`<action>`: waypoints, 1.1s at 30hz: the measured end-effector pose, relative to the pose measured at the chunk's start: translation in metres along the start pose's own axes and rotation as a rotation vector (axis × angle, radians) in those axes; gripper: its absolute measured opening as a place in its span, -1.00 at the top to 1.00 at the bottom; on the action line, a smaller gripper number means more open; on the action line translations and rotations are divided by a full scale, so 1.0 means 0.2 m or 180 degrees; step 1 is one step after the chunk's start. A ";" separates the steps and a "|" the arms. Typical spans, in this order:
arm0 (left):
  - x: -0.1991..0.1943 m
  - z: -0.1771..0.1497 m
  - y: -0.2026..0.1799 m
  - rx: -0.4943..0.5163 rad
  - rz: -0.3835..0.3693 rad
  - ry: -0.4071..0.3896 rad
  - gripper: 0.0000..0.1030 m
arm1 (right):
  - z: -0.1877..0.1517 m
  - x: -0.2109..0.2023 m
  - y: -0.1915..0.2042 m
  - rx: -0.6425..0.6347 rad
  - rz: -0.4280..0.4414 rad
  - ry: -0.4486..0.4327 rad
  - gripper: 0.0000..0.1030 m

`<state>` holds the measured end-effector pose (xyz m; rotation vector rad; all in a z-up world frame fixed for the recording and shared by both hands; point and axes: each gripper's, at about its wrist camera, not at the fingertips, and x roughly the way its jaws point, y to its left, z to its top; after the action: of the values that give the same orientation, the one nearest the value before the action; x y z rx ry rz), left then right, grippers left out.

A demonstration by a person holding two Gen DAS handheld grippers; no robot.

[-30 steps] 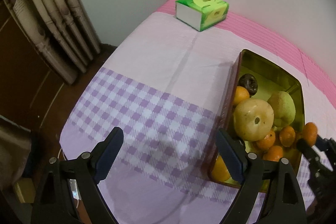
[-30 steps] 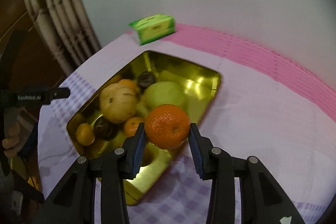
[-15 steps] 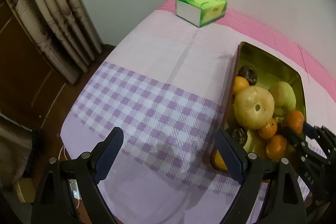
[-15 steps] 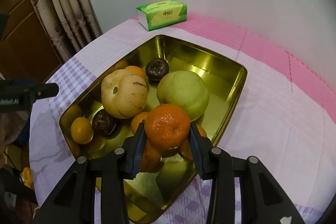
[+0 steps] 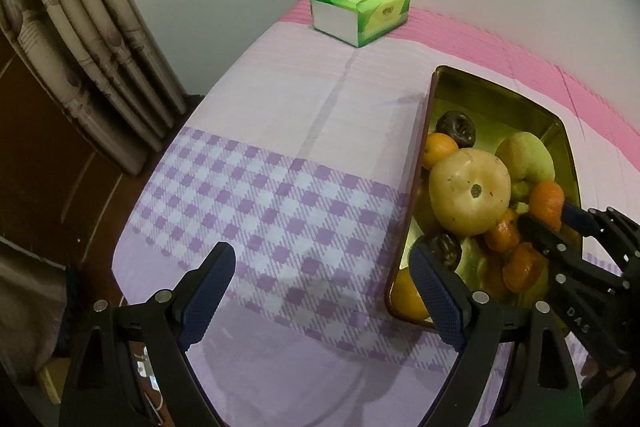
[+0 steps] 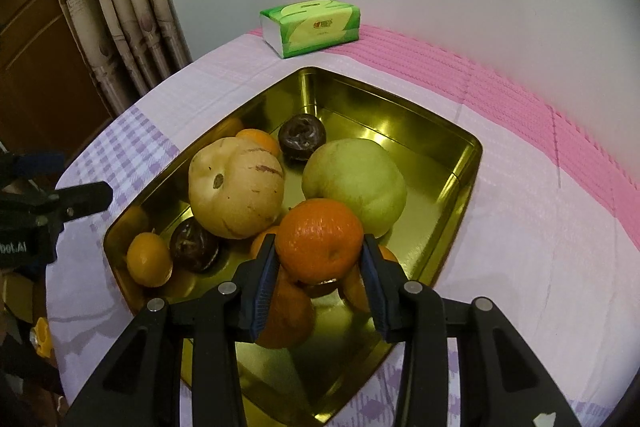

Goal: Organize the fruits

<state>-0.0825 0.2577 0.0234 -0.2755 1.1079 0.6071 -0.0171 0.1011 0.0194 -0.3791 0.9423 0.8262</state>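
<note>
Now that your right tongs (image 6: 320,267) have carried the orange (image 6: 320,239) down over the fruit pile in the gold tray (image 6: 460,179), still clamped, release it there; the left tongs (image 5: 324,291) stay open over the tabletop (image 5: 280,131).

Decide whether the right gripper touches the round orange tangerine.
Touching: the right wrist view shows the right gripper with both blue pads pressed on the round orange tangerine.
</note>
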 end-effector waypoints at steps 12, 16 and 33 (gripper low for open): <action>-0.01 0.00 -0.03 0.0079 -0.0037 -0.0005 -0.72 | 0.01 0.01 0.02 0.0045 0.0007 0.0038 0.23; -0.01 -0.01 -0.05 0.0113 -0.0054 -0.0010 -0.72 | 0.01 0.01 0.01 0.0059 -0.0011 0.0034 0.05; -0.03 -0.03 -0.11 0.0269 -0.0076 -0.0010 -0.72 | -0.03 -0.17 0.02 0.0125 -0.0121 -0.0014 -0.90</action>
<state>-0.0759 0.2347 0.0241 -0.2145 1.1229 0.5377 -0.0346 0.0849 0.0436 -0.3600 0.9431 0.7724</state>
